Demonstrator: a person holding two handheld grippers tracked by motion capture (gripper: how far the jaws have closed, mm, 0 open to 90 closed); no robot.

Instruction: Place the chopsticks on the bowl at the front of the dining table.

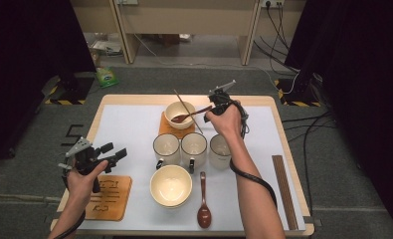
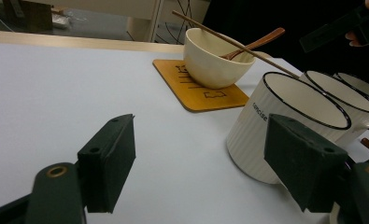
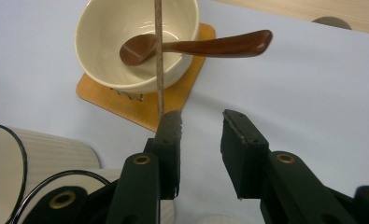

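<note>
- I am hovering my right gripper [image 3: 202,125] just short of the far bowl [image 3: 135,42], its jaws parted and holding nothing (the spoon [image 3: 196,45] is already resting in that bowl, scoop down and handle jutting over the rim).
- The chopstick [image 3: 159,56] is lying across the bowl's rim, and its near end is sitting right at the tip of my right gripper's left jaw; whether they are touching, I cannot tell.
- If I am nudging forward or sideways from here, I am risking a knock on that chopstick, which looks likely to roll off the rim onto the counter [image 1: 134,129] or drag against the spoon handle.
- A harder bump could be shifting the bowl on its wooden coaster [image 3: 140,105], since it is only resting there.
- The mugs [image 1: 194,148] are standing close under my right wrist (three in a row), so lowering my arm carelessly could be tipping one.
- My left gripper [image 1: 109,153] is waiting open and empty near the counter's left edge, beside the second coaster [image 1: 109,198] and well apart from the far bowl.
</note>
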